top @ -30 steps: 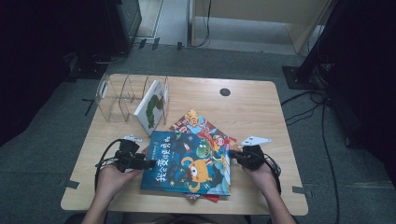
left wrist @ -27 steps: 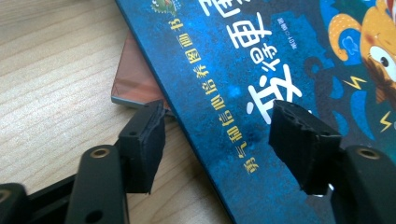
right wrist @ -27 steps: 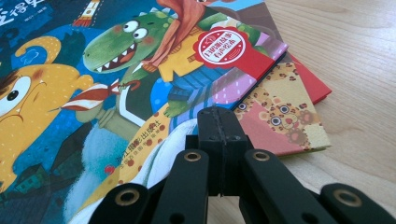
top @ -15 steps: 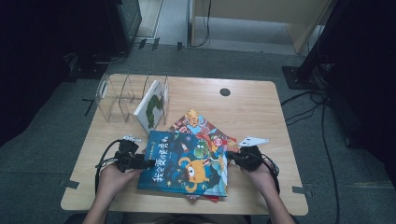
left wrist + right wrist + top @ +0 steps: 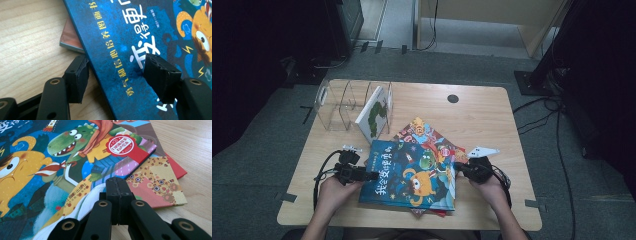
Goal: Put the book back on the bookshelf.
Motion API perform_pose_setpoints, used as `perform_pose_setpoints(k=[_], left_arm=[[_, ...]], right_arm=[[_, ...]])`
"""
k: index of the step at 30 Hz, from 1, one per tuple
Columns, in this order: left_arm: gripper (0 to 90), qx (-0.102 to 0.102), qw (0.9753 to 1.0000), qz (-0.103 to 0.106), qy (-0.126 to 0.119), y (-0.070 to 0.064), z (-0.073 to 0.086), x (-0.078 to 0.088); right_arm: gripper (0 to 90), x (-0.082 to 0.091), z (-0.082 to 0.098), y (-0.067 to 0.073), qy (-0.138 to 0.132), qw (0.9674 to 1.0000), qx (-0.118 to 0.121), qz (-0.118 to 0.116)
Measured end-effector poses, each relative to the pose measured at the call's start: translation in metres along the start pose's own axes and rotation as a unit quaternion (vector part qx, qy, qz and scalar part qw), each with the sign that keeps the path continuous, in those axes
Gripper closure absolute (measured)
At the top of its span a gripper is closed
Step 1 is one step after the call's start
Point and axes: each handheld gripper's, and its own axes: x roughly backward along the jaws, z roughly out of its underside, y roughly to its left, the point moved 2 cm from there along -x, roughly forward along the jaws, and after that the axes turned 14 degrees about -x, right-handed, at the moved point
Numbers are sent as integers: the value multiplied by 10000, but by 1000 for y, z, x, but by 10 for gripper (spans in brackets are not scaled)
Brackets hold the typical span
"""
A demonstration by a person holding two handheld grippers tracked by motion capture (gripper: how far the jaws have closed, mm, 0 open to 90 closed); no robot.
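The blue book [image 5: 409,175] lies atop a stack on the table [image 5: 492,120]. Its spine edge is straddled by the left gripper [image 5: 117,75], jaws apart, not yet pressed. The right gripper [image 5: 117,188], jaws together and empty, rests at the opposite edge. Closing left is judged next. Lower books are largely hidden.

Books, flat pile on the tabletop [image 5: 492,120]: three made out, blue picture book [image 5: 412,175] topmost, two partly covered beneath it. One more book [image 5: 373,114] upright in the clear rack [image 5: 337,102] beyond the blue one. Racks: one. Tongs: two pairs, one either side of the blue book.
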Motion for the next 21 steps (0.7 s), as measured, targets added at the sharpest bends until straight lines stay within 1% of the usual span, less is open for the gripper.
perform_pose_setpoints(k=[2,6,9,10,11,13,18,21], left_arm=[[382,73,9999,95,-5,1,1,-1],[360,152,9997,178,25,1,0,-4],[361,160,9997,184,35,1,0,-4],[357,160,9997,172,73,0,-1,-4],[343,181,9997,165,84,-1,-2,-5],[325,142,9997,115,182,-3,-4,-4],[337,221,9995,97,183,-3,-5,-3],[327,353,9988,284,206,0,-3,-6]], right_arm=[[900,0,0,0,5,10000,-15,-6],[900,0,0,-1,-10,10000,-26,-25],[900,0,0,-1,-12,10000,-72,-39],[900,0,0,-1,-15,9999,-92,-45],[900,0,1,-1,9,9999,-148,-61],[900,0,0,-1,-3,9999,-149,-83],[900,0,1,-1,5,9999,-139,-89],[900,-1,1,0,-2,9998,-141,-103]])
